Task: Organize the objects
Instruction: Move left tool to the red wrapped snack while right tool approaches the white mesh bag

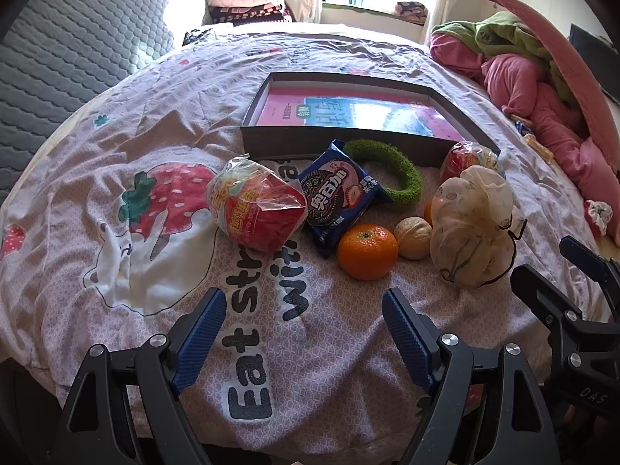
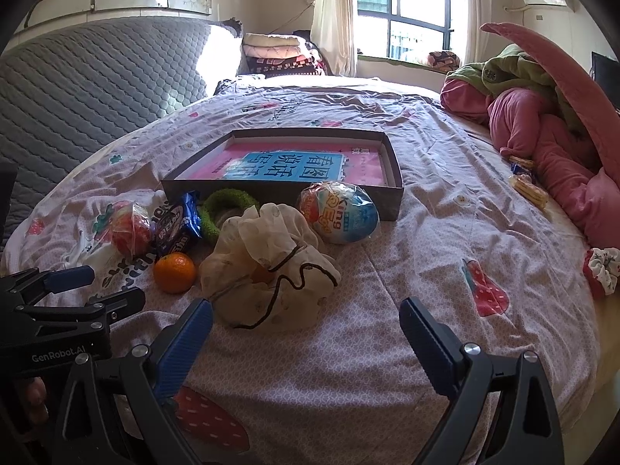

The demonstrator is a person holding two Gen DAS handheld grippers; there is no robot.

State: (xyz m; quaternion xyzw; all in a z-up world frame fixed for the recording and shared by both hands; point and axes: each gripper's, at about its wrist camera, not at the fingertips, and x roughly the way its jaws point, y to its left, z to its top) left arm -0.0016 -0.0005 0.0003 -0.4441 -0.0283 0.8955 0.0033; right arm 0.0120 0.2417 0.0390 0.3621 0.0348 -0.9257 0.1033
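On the bed a grey shallow box (image 1: 341, 141) (image 2: 279, 190) holds a pink and blue book (image 1: 348, 110). In front of it lie a red wrapped snack (image 1: 255, 205), a blue cookie pack (image 1: 337, 193), a green ring (image 1: 391, 168), an orange (image 1: 367, 251) (image 2: 174, 272), a walnut (image 1: 414, 237), a cream scrunchie (image 1: 472, 228) (image 2: 267, 267) and a toy egg (image 2: 341, 211). My left gripper (image 1: 304, 321) is open and empty, short of the orange. My right gripper (image 2: 306, 327) is open and empty, just short of the scrunchie.
Pink and green bedding (image 2: 550, 116) is piled at the right. A small scrunchie (image 2: 602, 269) and snack packs (image 2: 527, 184) lie near it. A grey quilted headboard (image 1: 77, 46) rises at the left. Folded blankets (image 2: 279, 54) sit by the window.
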